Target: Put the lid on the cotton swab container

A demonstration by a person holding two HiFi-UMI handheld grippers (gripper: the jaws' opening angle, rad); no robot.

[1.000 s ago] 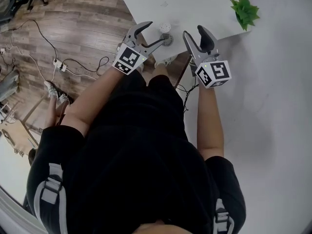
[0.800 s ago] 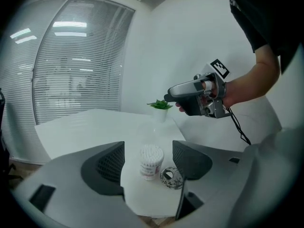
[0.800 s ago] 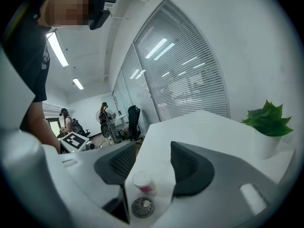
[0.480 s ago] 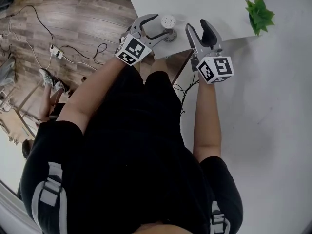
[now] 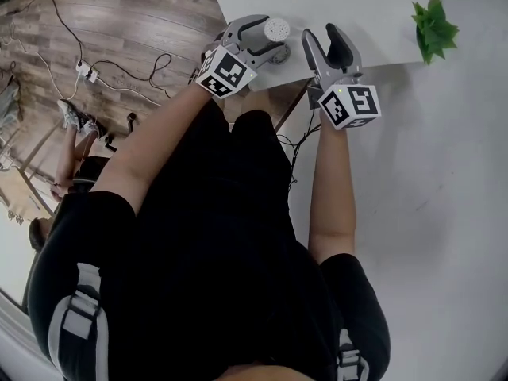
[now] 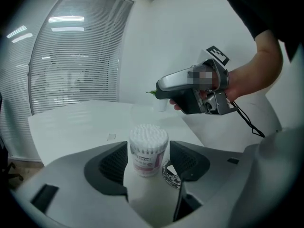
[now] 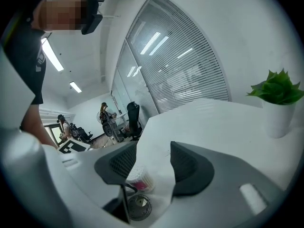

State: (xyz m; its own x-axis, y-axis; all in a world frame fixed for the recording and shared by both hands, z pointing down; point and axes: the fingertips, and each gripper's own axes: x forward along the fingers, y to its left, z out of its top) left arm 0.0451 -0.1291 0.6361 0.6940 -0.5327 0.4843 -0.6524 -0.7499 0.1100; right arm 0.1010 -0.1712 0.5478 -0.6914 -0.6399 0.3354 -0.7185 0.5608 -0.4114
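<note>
A clear cotton swab container [image 6: 148,149] full of white swabs stands open-topped near the front edge of the white table [image 5: 357,10]. My left gripper [image 6: 151,163] straddles it. Its jaws are closing, and a narrow gap still shows between each pad and the container. The round lid [image 6: 171,175] lies flat on the table just right of the container, by the right finger. In the head view the container [image 5: 276,28] sits between the left gripper's [image 5: 268,38] fingers. My right gripper [image 5: 324,38] hovers open and empty just to the right, with the container [image 7: 140,178] and the lid [image 7: 137,206] below its left jaw.
A small green plant [image 5: 435,27] in a white pot [image 7: 278,120] stands at the table's right corner. Cables and a power strip [image 5: 83,70] lie on the wooden floor to the left. Chairs and people [image 7: 103,115] are far off in the room.
My left gripper has moved forward over the table edge and now has the container between its jaws, which stand a little narrower. The right gripper has barely moved.
</note>
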